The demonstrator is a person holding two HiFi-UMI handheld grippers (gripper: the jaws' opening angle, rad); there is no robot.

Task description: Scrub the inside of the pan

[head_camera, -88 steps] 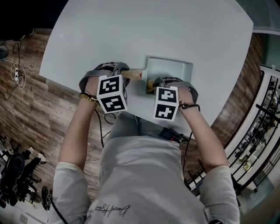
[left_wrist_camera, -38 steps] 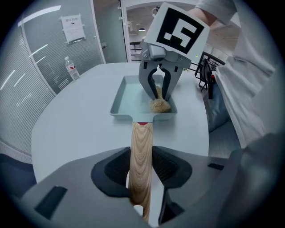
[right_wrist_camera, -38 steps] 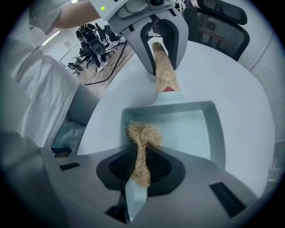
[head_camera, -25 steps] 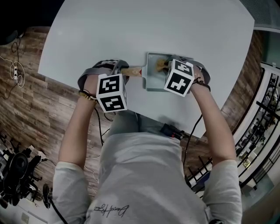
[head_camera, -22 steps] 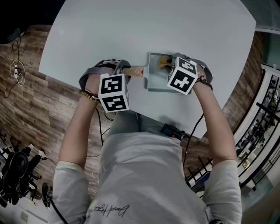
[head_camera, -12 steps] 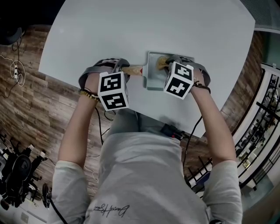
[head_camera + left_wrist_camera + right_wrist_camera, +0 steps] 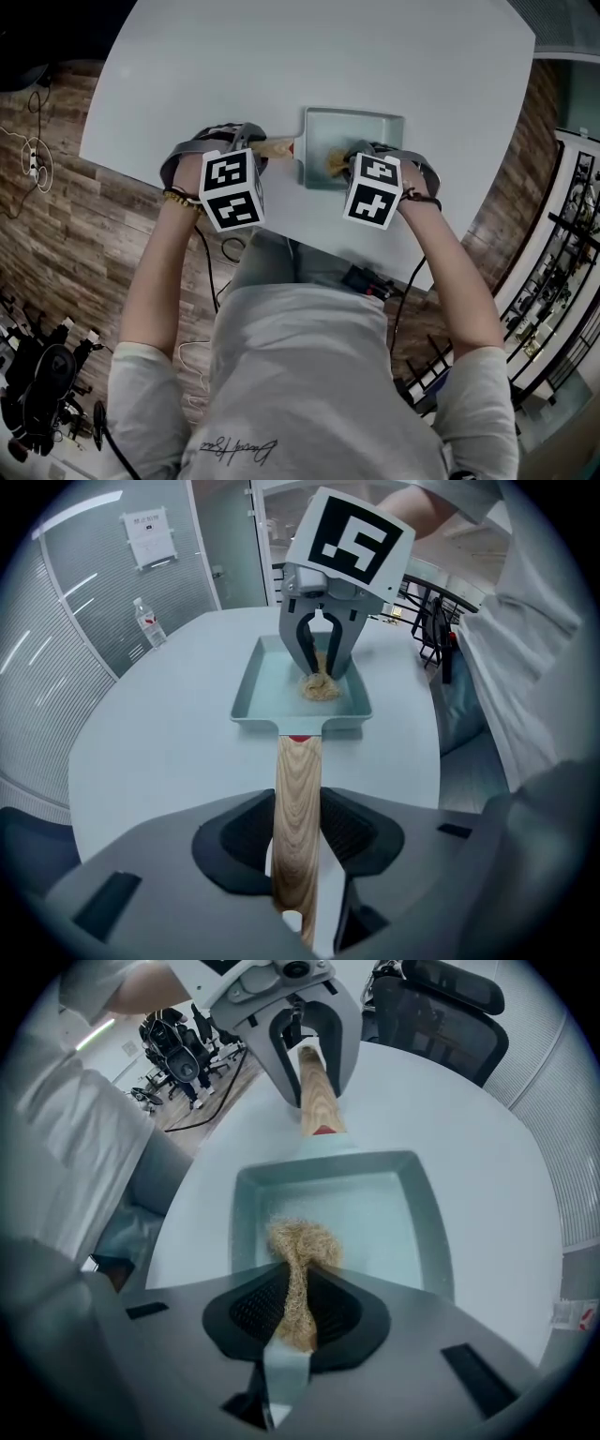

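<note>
The pale teal rectangular pan (image 7: 371, 131) sits on the light table (image 7: 281, 66), near the edge closest to me. A tan fibrous scrubber (image 7: 302, 1239) rests on the pan floor, close to the wall on my side. My right gripper (image 7: 298, 1309) points down and its pads pinch the scrubber. My left gripper (image 7: 298, 841) clamps the pan's wooden handle (image 7: 298, 780), with one jaw pressed against each side.
</note>
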